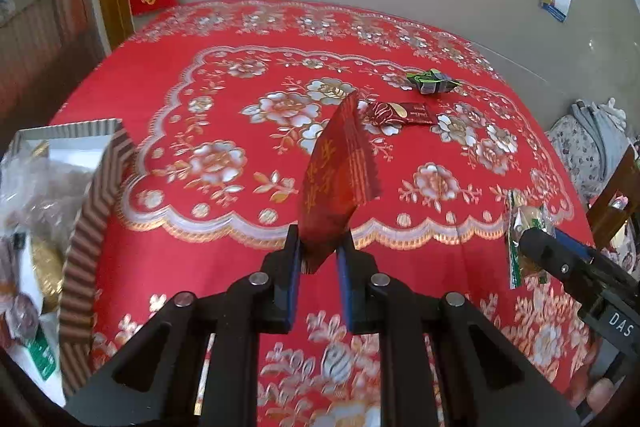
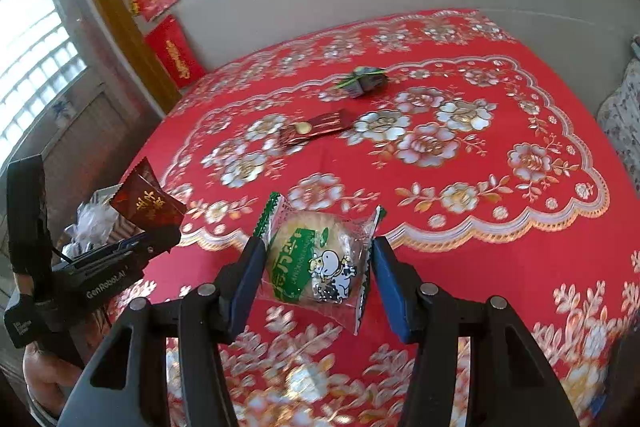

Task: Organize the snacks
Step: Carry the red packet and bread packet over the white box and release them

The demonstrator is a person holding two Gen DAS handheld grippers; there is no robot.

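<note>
Gripping a dark red packet [image 1: 340, 183] with gold lettering, the left gripper [image 1: 319, 251] has its blue pads pinched on the packet's lower corner, and the wrapper stands up tilted above the tablecloth [image 1: 224, 75]. Over on the right, the right gripper [image 2: 318, 263] has a round cake in a clear, green-edged wrapper [image 2: 316, 259] between its fingers, jaws closed on the wrapper's two sides, lifted over the near edge of the red floral cloth. From the right wrist view the left gripper sits low at the left with its red packet poking up, right in front of a corrugated box [image 1: 96, 227] packed with wrapped snacks. Out on the cloth, two snacks lie flat: a maroon packet [image 1: 400, 115] near the middle and, beyond it, a green and silver packet [image 1: 432, 81], the two a little apart.
</note>
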